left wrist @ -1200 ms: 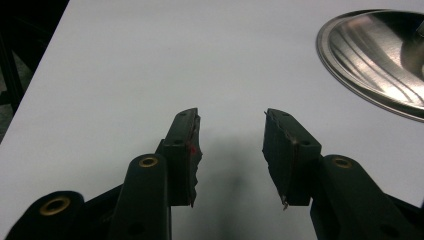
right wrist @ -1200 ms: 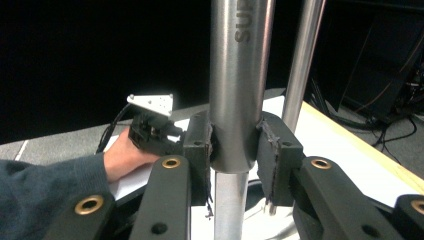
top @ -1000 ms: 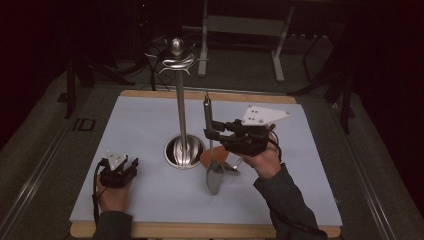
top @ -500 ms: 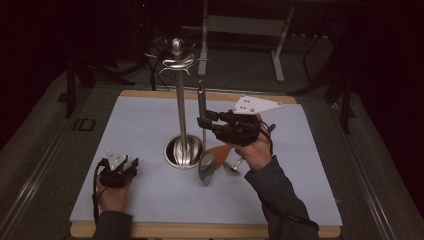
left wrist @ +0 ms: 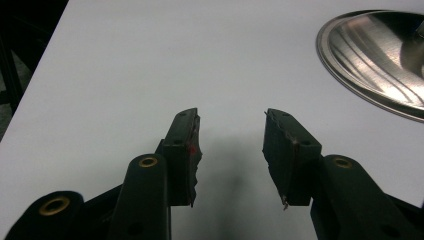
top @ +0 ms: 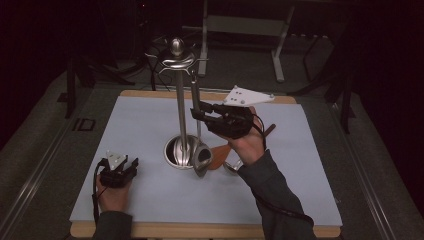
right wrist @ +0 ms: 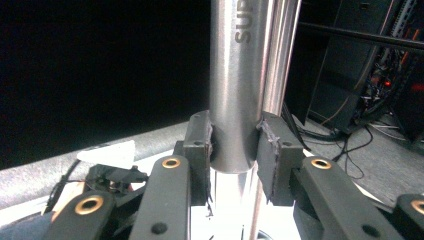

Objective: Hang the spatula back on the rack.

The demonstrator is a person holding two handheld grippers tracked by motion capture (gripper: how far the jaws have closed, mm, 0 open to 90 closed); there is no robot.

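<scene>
Reading "SUP…", lettering on steel handle (right wrist: 237, 75) between right gripper (right wrist: 235, 142) jaws.

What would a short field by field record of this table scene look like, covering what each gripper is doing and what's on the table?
Surface: light table top
Stand: tall metal stand with hooks at the top, upright on a round base
Right gripper: raised, jaws shut on a steel utensil handle held upright beside the stand's pole
Utensil: steel utensil, its lower end hanging near the base
Left gripper: low over the table, jaws open, nothing between them
Other items: orange utensil lying by the base, partly hidden
</scene>
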